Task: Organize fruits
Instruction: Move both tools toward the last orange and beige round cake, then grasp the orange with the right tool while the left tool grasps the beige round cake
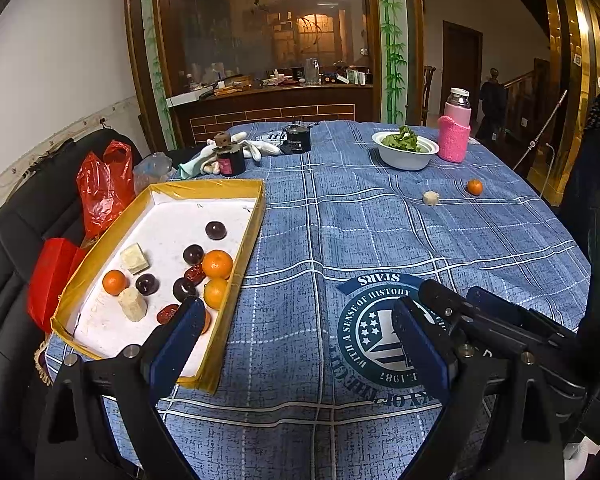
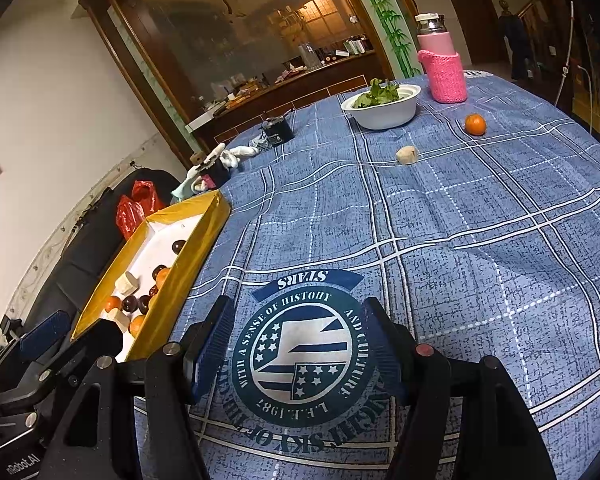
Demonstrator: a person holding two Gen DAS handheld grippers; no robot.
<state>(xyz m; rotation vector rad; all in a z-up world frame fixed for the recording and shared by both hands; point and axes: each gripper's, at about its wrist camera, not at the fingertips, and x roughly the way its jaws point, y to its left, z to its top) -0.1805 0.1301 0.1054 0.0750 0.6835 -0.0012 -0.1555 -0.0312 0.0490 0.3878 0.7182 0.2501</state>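
Grippers over blue plaid tablecloth (image 1: 340, 220), both empty.

Left gripper (image 1: 300, 328) spread wide, nothing between its pads, hovering with its left finger over the near corner of the gold-rimmed tray (image 1: 242, 264). Just ahead of that finger, inside the tray: tangerines (image 1: 217, 264), dark round fruits (image 1: 193, 254), red dates (image 1: 195, 275) and pale cut chunks (image 1: 134, 258). Right gripper (image 2: 300, 344) parted as well, holding nothing, poised above the round printed emblem (image 2: 300, 360). Far ahead of it and slightly right, loose on the cloth: one tangerine (image 2: 475, 124) and, nearer, one pale chunk (image 2: 407, 155), well apart from the tray. Beyond those, white bowl of greens (image 2: 384, 110) beside pink sleeved bottle (image 2: 442, 64).
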